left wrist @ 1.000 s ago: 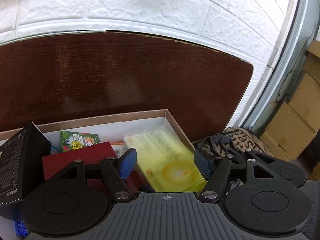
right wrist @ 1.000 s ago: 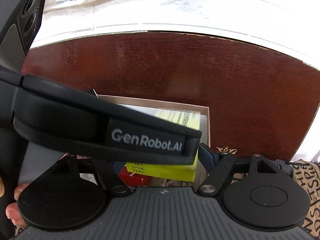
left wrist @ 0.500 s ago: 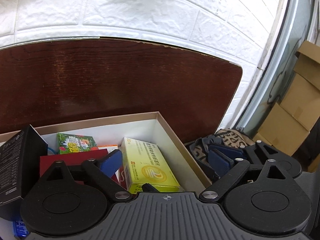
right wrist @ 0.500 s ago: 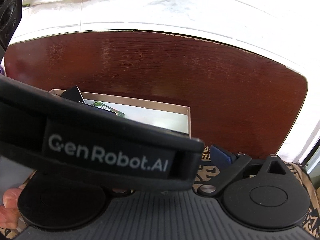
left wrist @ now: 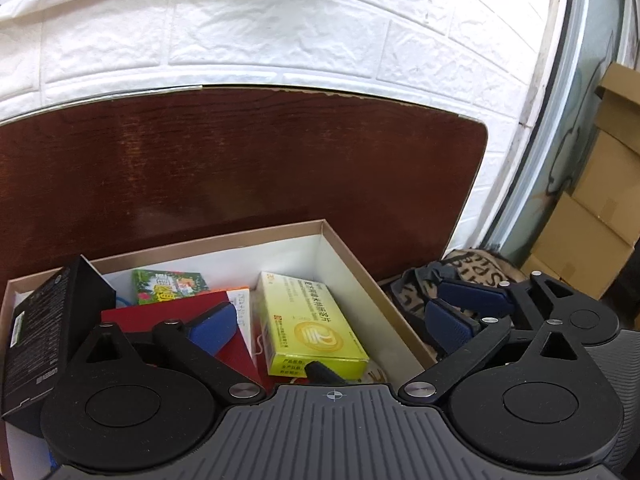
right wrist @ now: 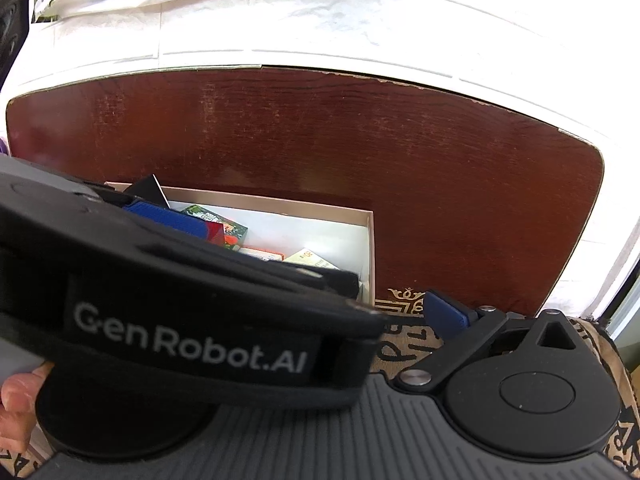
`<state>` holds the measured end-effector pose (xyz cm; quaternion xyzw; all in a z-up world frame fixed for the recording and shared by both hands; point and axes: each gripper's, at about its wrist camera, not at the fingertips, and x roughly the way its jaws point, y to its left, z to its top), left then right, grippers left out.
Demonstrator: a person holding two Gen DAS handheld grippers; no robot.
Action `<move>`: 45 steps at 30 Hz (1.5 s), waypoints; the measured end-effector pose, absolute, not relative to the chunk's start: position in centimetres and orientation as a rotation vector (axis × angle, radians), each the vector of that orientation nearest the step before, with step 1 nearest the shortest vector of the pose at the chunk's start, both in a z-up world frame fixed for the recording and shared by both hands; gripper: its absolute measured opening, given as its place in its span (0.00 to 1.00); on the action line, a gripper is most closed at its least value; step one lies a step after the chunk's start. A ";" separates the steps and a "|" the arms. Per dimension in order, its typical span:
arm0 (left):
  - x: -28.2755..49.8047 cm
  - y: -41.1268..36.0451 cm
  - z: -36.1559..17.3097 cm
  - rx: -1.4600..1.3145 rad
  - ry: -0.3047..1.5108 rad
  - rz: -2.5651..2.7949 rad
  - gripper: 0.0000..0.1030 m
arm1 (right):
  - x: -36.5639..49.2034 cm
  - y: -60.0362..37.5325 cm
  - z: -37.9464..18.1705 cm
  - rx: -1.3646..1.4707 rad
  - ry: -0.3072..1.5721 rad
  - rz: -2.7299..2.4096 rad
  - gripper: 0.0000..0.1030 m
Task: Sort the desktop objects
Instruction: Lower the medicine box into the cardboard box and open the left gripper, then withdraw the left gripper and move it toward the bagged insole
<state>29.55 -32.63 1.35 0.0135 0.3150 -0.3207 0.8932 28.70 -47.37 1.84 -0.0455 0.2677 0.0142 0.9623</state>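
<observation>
Here, yellow carton: flat in cardboard box on counter; likely light, stiff, crushable; take by long sides | left hand-held gripper, right hand-held gripper: jaws just opened wide, empty | red box, black box crowd left.

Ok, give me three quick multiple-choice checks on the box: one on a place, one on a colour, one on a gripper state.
1. Where is the yellow carton?
A. on the bare tabletop
B. inside the cardboard box
C. on the floor

2. What colour are the pads of the left gripper?
A. blue
B. green
C. white

3. How do the left gripper's jaws stand?
A. clamped on the yellow carton
B. shut on nothing
C. wide open

Key: 1 B, the box walls surround it; 2 A, both pads show blue; 3 C, they have just been opening and press on nothing.
</observation>
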 end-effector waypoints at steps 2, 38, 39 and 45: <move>29.5 -32.4 1.4 0.022 0.656 -0.657 1.00 | 28.8 -47.1 1.9 -0.096 0.536 0.028 1.00; 17.0 -26.5 4.7 0.026 0.594 -0.633 1.00 | 15.6 -41.3 5.1 -0.045 0.467 0.010 1.00; 16.4 -26.2 4.7 0.030 0.590 -0.631 1.00 | 15.2 -41.1 5.1 -0.041 0.466 0.011 1.00; 12.7 -24.8 4.9 0.061 0.557 -0.622 1.00 | 11.8 -40.0 5.0 -0.003 0.452 0.022 1.00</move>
